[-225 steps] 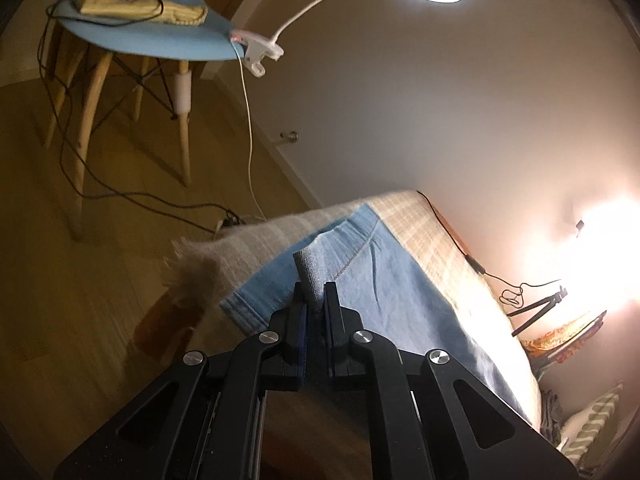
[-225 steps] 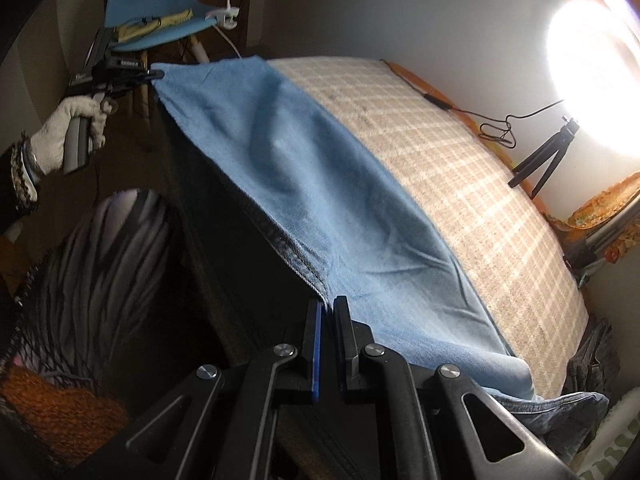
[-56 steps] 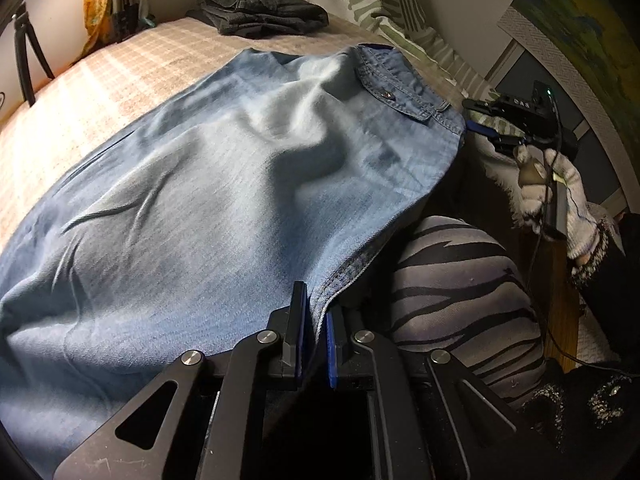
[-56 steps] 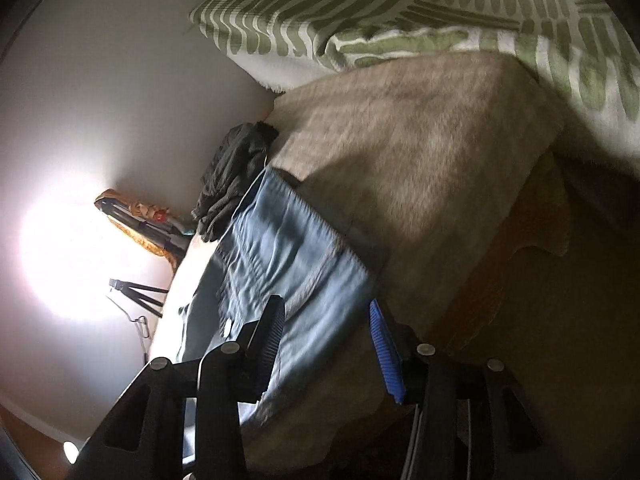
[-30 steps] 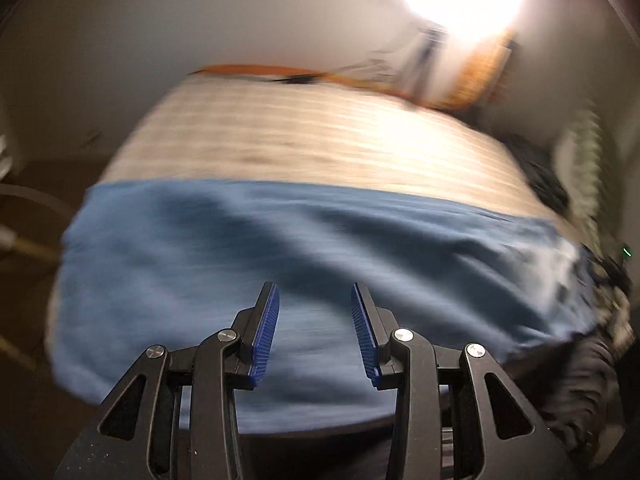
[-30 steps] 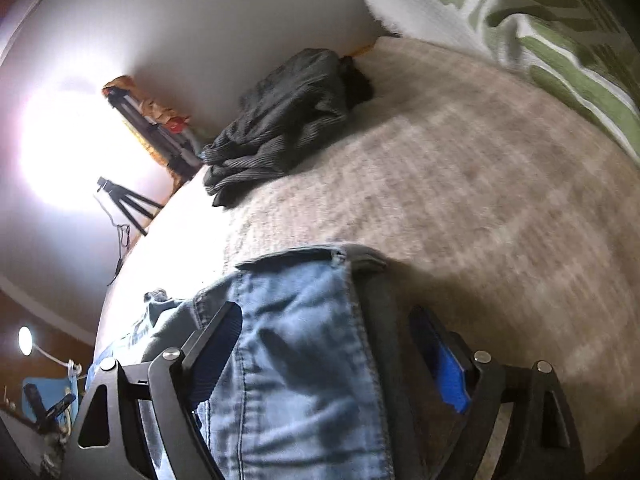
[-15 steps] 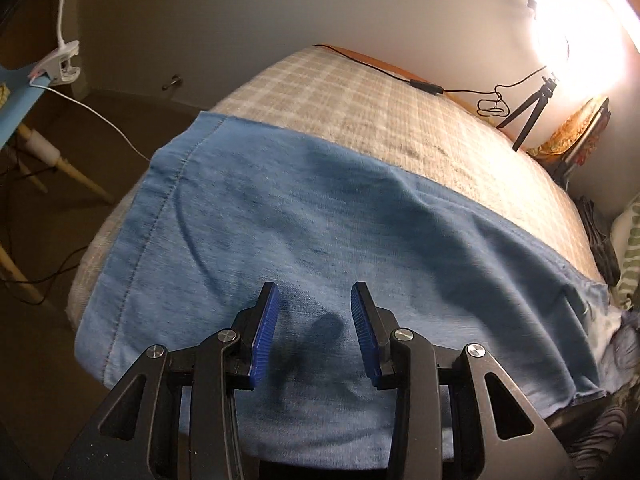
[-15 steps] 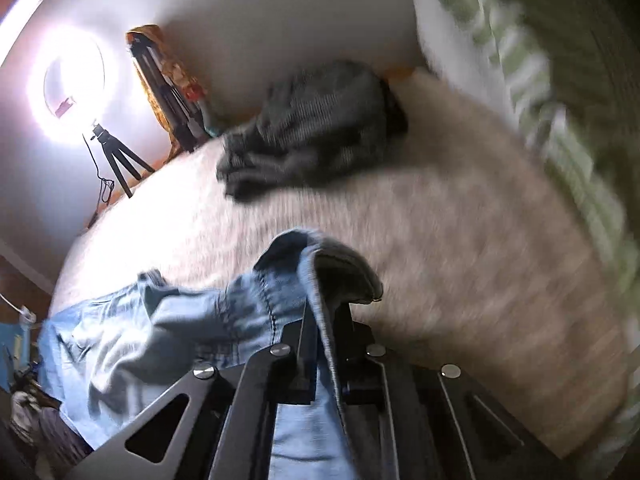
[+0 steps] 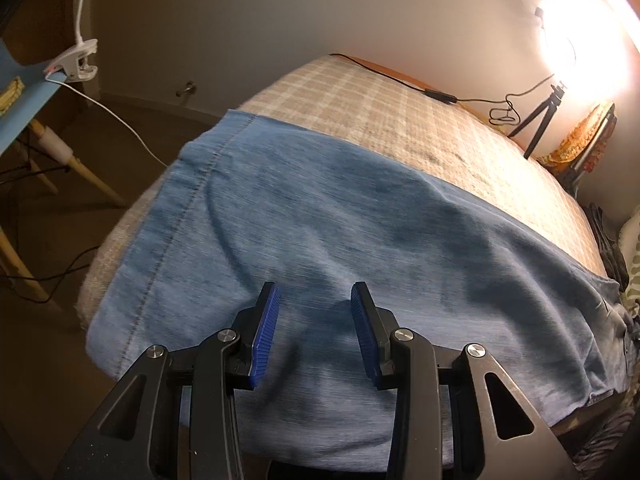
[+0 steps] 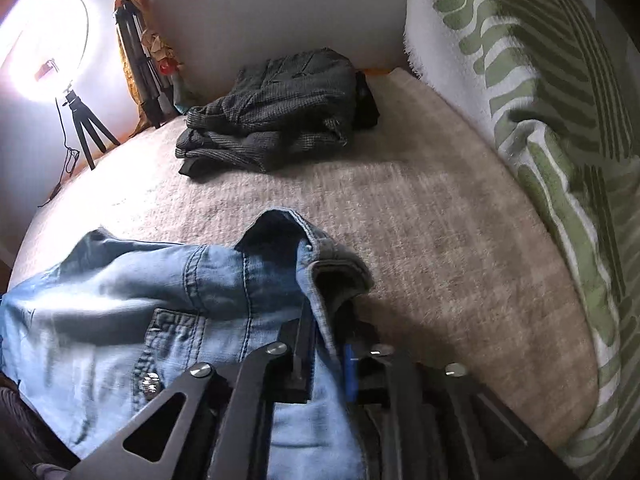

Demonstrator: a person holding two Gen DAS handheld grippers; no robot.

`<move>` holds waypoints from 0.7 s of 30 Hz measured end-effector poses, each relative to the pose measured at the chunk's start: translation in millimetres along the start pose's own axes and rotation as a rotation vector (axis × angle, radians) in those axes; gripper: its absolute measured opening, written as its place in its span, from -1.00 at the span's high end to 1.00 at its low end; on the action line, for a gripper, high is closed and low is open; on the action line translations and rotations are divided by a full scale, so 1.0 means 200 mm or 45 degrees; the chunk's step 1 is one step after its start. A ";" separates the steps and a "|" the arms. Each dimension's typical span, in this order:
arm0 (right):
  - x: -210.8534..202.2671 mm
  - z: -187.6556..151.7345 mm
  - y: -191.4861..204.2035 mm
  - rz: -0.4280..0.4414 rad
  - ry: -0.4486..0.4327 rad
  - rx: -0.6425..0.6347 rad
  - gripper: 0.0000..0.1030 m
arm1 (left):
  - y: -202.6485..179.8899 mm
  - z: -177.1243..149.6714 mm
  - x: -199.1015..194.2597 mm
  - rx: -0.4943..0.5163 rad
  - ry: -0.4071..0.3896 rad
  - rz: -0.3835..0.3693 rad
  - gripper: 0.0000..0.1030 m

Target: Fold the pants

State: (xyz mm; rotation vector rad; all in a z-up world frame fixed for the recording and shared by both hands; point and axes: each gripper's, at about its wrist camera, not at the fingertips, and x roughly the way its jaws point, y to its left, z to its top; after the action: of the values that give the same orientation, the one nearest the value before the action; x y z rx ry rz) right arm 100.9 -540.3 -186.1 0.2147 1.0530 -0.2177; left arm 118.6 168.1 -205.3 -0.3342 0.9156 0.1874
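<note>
Light-blue denim pants [image 9: 360, 216] lie spread across the beige checked bed [image 9: 400, 120]. Left gripper [image 9: 315, 300] hovers above the leg, fingers apart, released. Right gripper [image 10: 326, 354] fingers, just easing wider, pinch the waistband [image 10: 320, 264], lifted.

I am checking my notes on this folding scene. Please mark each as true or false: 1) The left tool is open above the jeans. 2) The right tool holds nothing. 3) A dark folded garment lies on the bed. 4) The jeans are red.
1) The left tool is open above the jeans: true.
2) The right tool holds nothing: false; the jeans' waistband sits between its fingers.
3) A dark folded garment lies on the bed: true.
4) The jeans are red: false; they are blue denim.
</note>
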 end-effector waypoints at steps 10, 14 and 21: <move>-0.33 0.10 0.29 0.070 -0.176 -0.141 0.09 | 0.04 -0.01 0.01 0.008 -0.017 0.025 0.31; -0.27 0.15 0.54 0.222 -0.152 -0.253 0.09 | 0.04 0.00 0.02 0.023 -0.020 0.028 0.31; -0.03 0.22 0.96 0.379 -0.042 -0.440 -0.01 | 0.02 0.00 0.03 0.030 -0.012 0.001 0.01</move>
State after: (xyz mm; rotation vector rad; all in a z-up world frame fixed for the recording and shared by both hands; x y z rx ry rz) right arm 187.4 -368.9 -146.6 0.0533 0.9949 0.2284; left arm 120.8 172.3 -210.3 -0.3107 0.9081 0.1788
